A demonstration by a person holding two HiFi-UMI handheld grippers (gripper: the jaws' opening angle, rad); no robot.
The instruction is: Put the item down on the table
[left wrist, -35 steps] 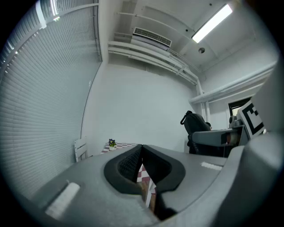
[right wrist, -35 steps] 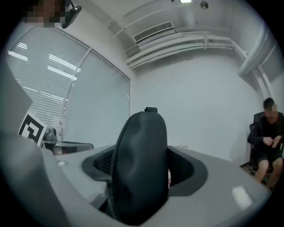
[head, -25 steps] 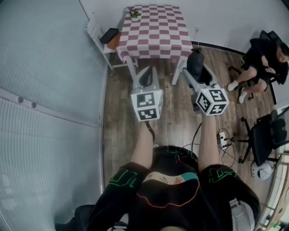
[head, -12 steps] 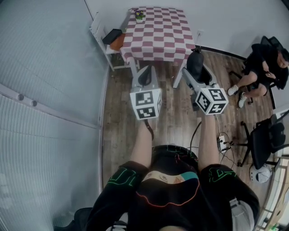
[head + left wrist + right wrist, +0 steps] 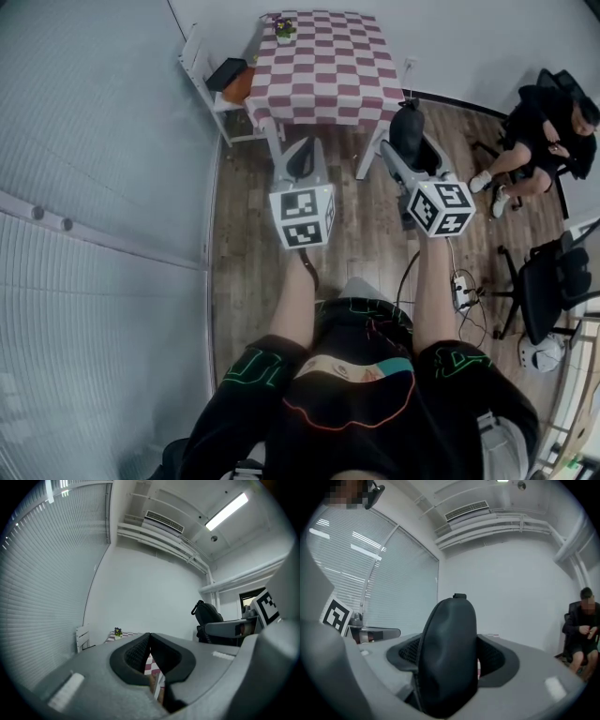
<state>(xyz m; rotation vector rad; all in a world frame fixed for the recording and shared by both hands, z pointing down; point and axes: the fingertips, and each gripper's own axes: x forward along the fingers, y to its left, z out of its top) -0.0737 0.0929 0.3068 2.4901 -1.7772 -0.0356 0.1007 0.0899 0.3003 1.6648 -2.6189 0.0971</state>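
The place looked like an office room. Wide window blinds (image 5: 94, 131) covered the left side. A tube lamp (image 5: 226, 511) and an air vent (image 5: 163, 521) sat in the ceiling. On the right, black office chairs (image 5: 553, 281) stood on a wooden floor (image 5: 246, 234), with a person (image 5: 536, 131) sitting in the far one. A table (image 5: 323, 66) with a checked cloth stood at the far wall.

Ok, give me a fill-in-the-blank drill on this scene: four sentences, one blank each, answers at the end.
1. The right gripper is shut on a zippered case whose colour is ____.
2. Between its shut jaws the left gripper holds ____.
3. The cloth on the table has a red-and-white ____ pattern.
4. The small potted plant stands at the table's far ____ corner.

Missing words: black; nothing; checkered; left.
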